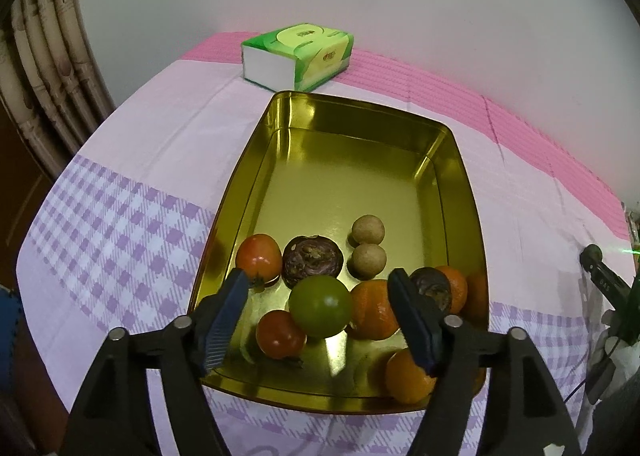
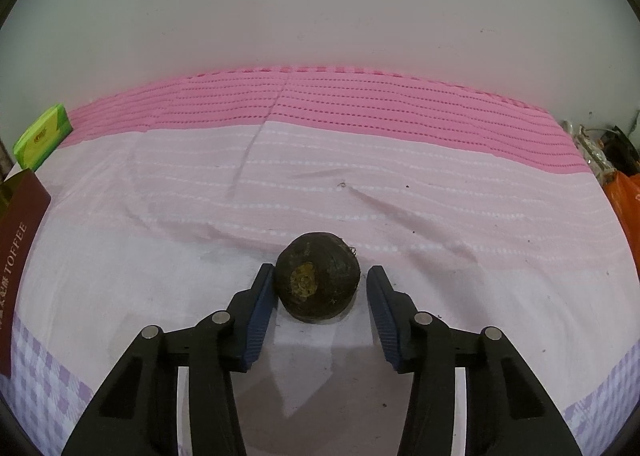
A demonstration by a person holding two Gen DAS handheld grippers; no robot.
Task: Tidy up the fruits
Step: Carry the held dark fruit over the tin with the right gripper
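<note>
A gold metal tray (image 1: 256, 160) on the checked cloth holds fruit at its near end. In it are a green tomato (image 1: 320, 306), two red tomatoes (image 1: 258, 256), two dark purple fruits (image 1: 312, 260), two small tan round fruits (image 1: 368, 230) and several oranges (image 1: 370, 314). My left gripper (image 1: 320, 278) hangs open over this pile, its fingers on either side of the green tomato without touching it. In the right wrist view a dark brown round fruit (image 2: 316, 280) lies on the pink cloth. My right gripper (image 2: 320, 272) straddles it. The left pad is at its side and a gap shows at the right pad.
A green tissue pack (image 1: 298, 56) lies behind the tray near the wall. The tray's maroon side (image 2: 20, 248), lettered TOFFEE, shows at the left of the right wrist view. An orange bag (image 2: 628, 208) sits at the table's right edge, and a curtain (image 1: 48, 56) hangs at the left.
</note>
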